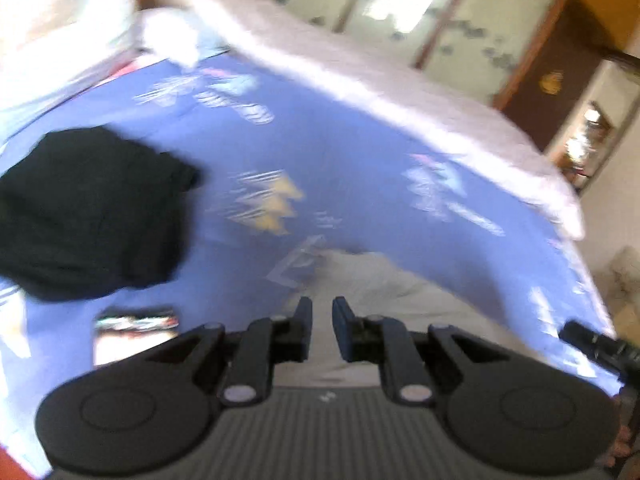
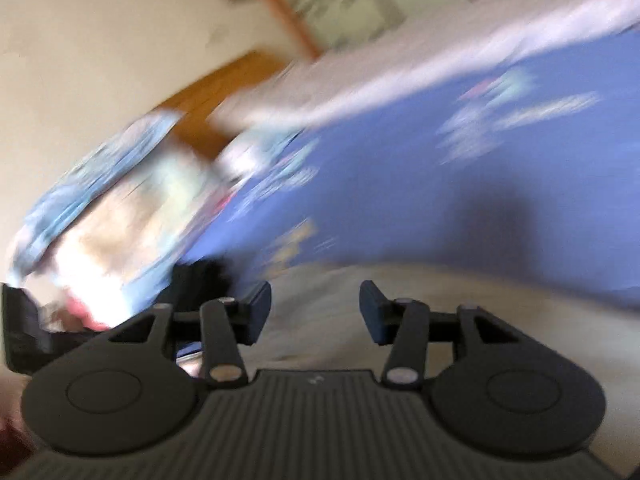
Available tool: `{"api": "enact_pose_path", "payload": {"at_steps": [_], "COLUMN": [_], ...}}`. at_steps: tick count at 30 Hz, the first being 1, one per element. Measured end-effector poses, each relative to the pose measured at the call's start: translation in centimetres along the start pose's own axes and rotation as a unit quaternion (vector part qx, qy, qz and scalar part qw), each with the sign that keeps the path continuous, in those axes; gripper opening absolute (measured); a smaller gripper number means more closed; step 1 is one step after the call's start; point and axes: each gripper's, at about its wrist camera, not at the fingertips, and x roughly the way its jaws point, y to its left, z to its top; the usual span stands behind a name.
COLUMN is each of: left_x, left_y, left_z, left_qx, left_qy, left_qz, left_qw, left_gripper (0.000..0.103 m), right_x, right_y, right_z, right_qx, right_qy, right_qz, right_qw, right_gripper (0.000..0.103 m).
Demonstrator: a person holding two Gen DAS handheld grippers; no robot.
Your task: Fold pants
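Observation:
Light grey pants (image 1: 384,284) lie on the blue patterned bedsheet (image 1: 352,168), just ahead of and below my left gripper (image 1: 322,312). Its jaws stand a narrow gap apart with nothing between them. In the right wrist view the same pale pants (image 2: 460,312) spread under and ahead of my right gripper (image 2: 316,304), which is open and empty. Both views are blurred by motion. The right gripper's body (image 1: 600,346) shows at the right edge of the left wrist view.
A black garment (image 1: 92,216) lies on the sheet to the left. A rolled white blanket (image 1: 360,80) runs along the bed's far side. A pillow (image 2: 120,208) lies at the head. A small dark packet (image 1: 136,322) sits near the left fingers. A wardrobe (image 1: 400,12) stands behind.

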Motion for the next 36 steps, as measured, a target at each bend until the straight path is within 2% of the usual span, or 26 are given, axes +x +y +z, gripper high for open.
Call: {"api": "enact_pose_path", "payload": {"at_steps": [3,5,6,8,9,10,11,12,13,14,15,16,17,19,21,24,25,27,29,33,36], "left_x": [3.0,5.8,7.0,9.5,10.3,11.6,12.7,12.9,12.8,12.7,12.7,12.7,12.4,11.0,9.4,7.4,7.1,6.7,7.0,7.7,8.3], "left_y": [-3.6,-5.5,-6.1,-6.9,-7.3,-7.3,-6.7,-6.2,-6.0,-6.1,-6.3,-6.5,-6.8,-6.8,-6.8,-7.9,-8.5,-9.4,-10.6,-12.1,-12.4], "left_z": [-1.1,-2.4,-3.0,-4.4,-5.1,-5.8,-6.2,-6.5,-6.5,-6.3,-6.1,-5.9,-5.9,-5.7,-5.5,-5.3,-5.5,-5.6,-5.9,-6.3,-6.8], "left_qx": [0.036,0.056,0.059,0.072,0.093,0.115,0.123,0.13,0.134,0.132,0.134,0.139,0.14,0.117,0.093,0.066,0.062,0.06,0.057,0.049,0.045], "left_qy": [0.037,0.066,0.083,0.116,0.123,0.133,0.141,0.128,0.129,0.134,0.139,0.142,0.144,0.141,0.131,0.122,0.124,0.134,0.15,0.174,0.189], "left_qz": [-0.034,-0.047,-0.049,-0.034,-0.007,0.04,0.064,0.065,0.071,0.092,0.114,0.133,0.145,0.132,0.108,0.073,0.06,0.042,0.026,0.008,0.006], "left_qw": [0.9981,0.9951,0.9936,0.99,0.988,0.9836,0.9803,0.981,0.98,0.9778,0.9745,0.971,0.9689,0.9742,0.9811,0.9877,0.9886,0.9882,0.9866,0.9836,0.9809], "left_gripper": [0.012,0.012,0.013,0.016,0.014,0.013,0.01,0.01,0.009,0.009,0.009,0.009,0.009,0.011,0.017,0.02,0.021,0.023,0.026,0.029,0.031], "right_x": [-5.2,-7.4,-7.9,-8.2,-7.9,-7.4,-7.1,-7.6,-8.9,-9.9,-11.3,-12.6,-14.4,-17.9,-21.6,-26.3,-27.3,-28.7,-28.8,-27.7,-27.2], "right_y": [-5.7,-9.3,-10.9,-13.9,-15.1,-16.0,-17.4,-19.0,-20.5,-21.7,-22.4,-22.5,-22.4,-22.2,-22.5,-23.9,-24.3,-25.6,-26.7,-28.7,-29.8], "right_z": [-0.7,-1.6,-2.1,-3.3,-3.9,-4.5,-5.1,-5.7,-6.2,-6.5,-6.9,-6.9,-7.0,-7.6,-8.8,-11.3,-12.2,-13.7,-14.7,-15.4,-15.3], "right_qx": [0.022,0.054,0.077,0.129,0.143,0.144,0.146,0.171,0.221,0.278,0.314,0.318,0.31,0.306,0.308,0.329,0.335,0.354,0.381,0.398,0.397], "right_qy": [-0.013,-0.006,-0.001,0.009,0.016,0.026,0.031,0.008,-0.016,-0.036,-0.06,-0.083,-0.11,-0.156,-0.203,-0.262,-0.273,-0.284,-0.286,-0.274,-0.282], "right_qz": [-0.122,-0.187,-0.192,-0.173,-0.183,-0.216,-0.256,-0.251,-0.23,-0.207,-0.204,-0.21,-0.214,-0.207,-0.208,-0.22,-0.228,-0.248,-0.243,-0.24,-0.235], "right_qw": [0.992,0.981,0.978,0.977,0.973,0.965,0.955,0.953,0.948,0.937,0.925,0.921,0.92,0.916,0.906,0.88,0.872,0.856,0.845,0.842,0.841], "right_gripper": [0.051,0.044,0.036,0.033,0.033,0.031,0.025,0.002,0.0,0.0,0.001,0.009,0.013,0.033,0.037,0.044,0.049,0.05,0.05,0.05,0.049]}}
